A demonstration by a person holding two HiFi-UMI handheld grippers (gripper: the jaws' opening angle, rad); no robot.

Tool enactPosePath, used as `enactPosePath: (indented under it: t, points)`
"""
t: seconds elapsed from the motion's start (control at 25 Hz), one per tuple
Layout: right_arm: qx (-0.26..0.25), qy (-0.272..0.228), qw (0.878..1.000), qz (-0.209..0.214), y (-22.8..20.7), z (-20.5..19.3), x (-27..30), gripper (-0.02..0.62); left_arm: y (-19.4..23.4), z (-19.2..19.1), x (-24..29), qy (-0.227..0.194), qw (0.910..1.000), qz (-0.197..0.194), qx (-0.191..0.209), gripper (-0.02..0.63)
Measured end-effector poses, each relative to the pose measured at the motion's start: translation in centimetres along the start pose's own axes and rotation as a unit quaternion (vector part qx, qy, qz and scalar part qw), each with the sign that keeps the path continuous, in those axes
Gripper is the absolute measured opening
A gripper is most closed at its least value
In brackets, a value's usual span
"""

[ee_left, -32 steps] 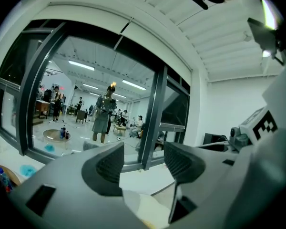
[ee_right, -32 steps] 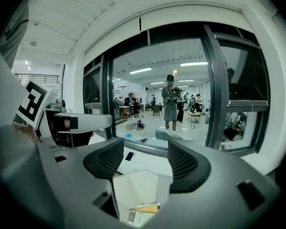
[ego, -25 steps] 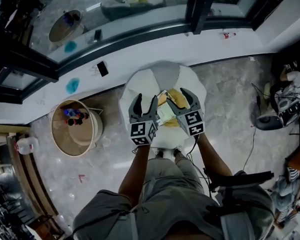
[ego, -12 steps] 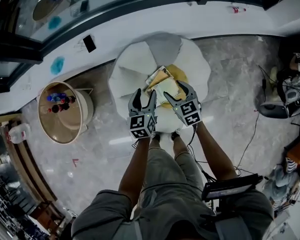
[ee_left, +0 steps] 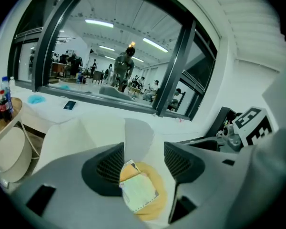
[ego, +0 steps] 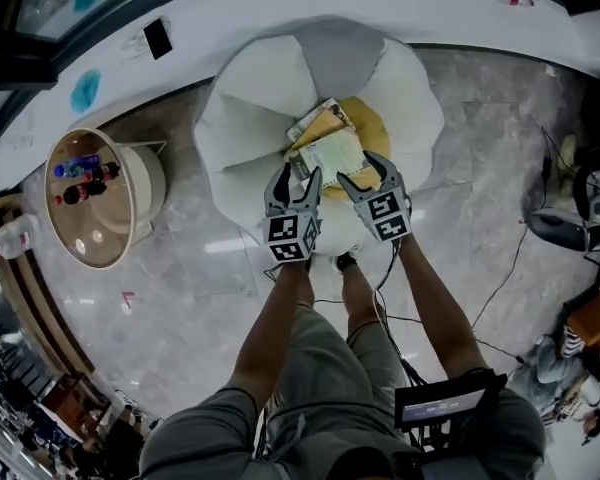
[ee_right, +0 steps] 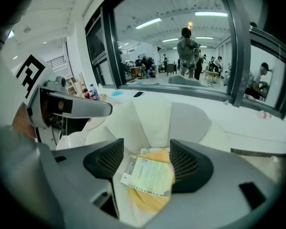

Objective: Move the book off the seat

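A pale green book (ego: 332,153) lies on a second, tan-covered book (ego: 318,124) on the yellow seat cushion (ego: 365,118) of a white petal-shaped chair (ego: 255,93). My left gripper (ego: 293,181) hovers open at the cushion's near left, just short of the books. My right gripper (ego: 364,173) is open beside it at the near right edge of the green book. In the left gripper view the green book (ee_left: 138,192) shows between the empty jaws; in the right gripper view the green book (ee_right: 150,175) shows the same way, apart from the pads.
A round wooden side table (ego: 85,243) with cola bottles (ego: 85,180) stands left of the chair. A white windowsill (ego: 195,33) with a phone (ego: 158,38) runs behind it. Cables (ego: 510,268) and gear (ego: 580,223) lie on the marble floor at right.
Both grippers have come down toward the chair seat, and the head view has closed in on it. The jaws stay open and the books have not moved.
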State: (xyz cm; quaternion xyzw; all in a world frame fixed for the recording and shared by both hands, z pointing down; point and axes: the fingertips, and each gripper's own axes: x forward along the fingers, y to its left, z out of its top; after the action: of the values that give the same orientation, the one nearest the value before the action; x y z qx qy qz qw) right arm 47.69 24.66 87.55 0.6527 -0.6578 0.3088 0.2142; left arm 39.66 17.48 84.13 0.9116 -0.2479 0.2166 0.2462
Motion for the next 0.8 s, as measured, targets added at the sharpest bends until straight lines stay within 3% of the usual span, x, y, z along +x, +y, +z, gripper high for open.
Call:
enactPosePath:
  t: [0.24, 0.44, 0.8]
  points:
    - [-0.002, 0.043, 0.999, 0.011, -1.4, -7.0, 6.3, 0.295, 2.9, -7.7, 3.9, 0.035, 0.9992, 0.011, -0.017, 0.272]
    - [0.025, 0.081, 0.996, 0.009, -3.6, -12.8, 10.5, 0.295, 6.1, -14.4, 7.0, 0.069, 0.9966, 0.032, -0.034, 0.272]
    - [0.069, 0.150, 0.986, 0.004, -7.0, -21.9, 16.0, 0.302, 10.9, -25.3, 10.1, 0.140, 0.9822, 0.069, -0.105, 0.272]
